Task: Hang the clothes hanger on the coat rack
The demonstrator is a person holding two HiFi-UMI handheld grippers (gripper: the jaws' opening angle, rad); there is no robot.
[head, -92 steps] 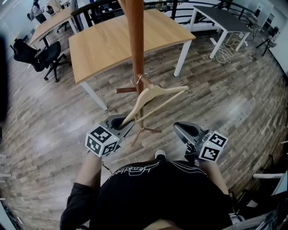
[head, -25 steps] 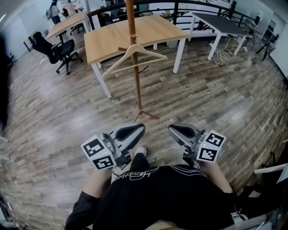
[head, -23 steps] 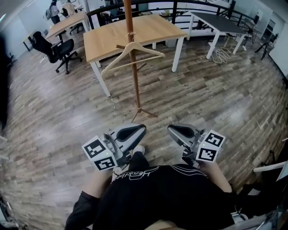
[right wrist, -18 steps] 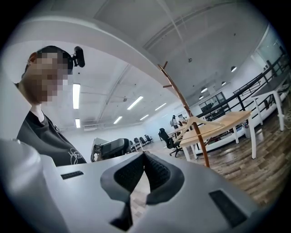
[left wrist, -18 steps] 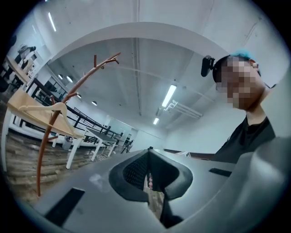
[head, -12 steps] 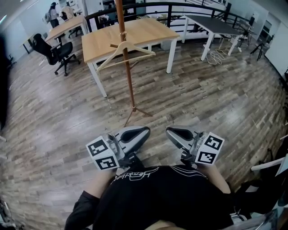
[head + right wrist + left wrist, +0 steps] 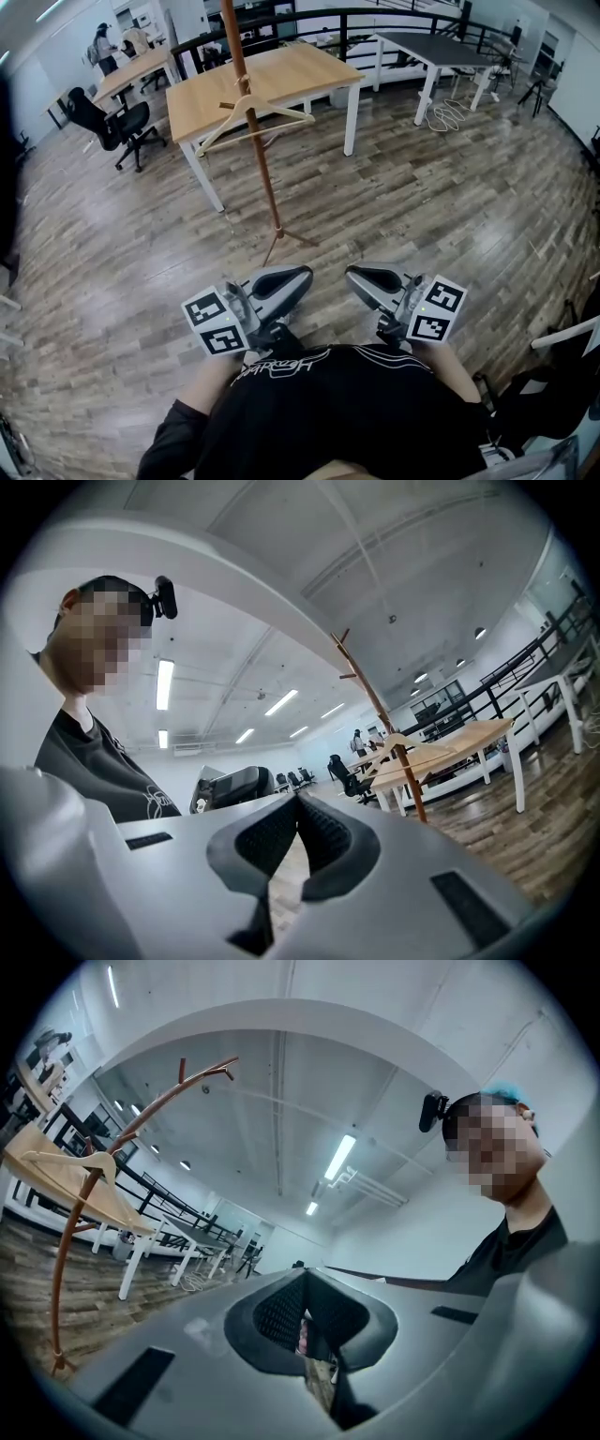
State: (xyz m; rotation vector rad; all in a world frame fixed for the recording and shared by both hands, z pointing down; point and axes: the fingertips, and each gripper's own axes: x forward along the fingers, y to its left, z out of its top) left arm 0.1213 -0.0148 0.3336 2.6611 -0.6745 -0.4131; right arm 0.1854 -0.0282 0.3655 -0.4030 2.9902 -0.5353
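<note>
We hold the left gripper (image 7: 298, 276) and the right gripper (image 7: 356, 275) side by side, low over the wood floor (image 7: 441, 197) and well apart from the coat rack (image 7: 265, 183). Both pairs of fingers (image 7: 281, 1312) are pressed together with nothing between them. The clothes hanger (image 7: 251, 120) hangs on the rack's pole, apparently hooked over a peg, in front of a wooden tabletop (image 7: 291, 70).

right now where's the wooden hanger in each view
Head view: hanger upper left of centre, on the coat rack pole.
Left gripper view: hanger at far left, pole below it.
Right gripper view: hanger right of centre, on the pole.
Shared landmark: the pole.
</note>
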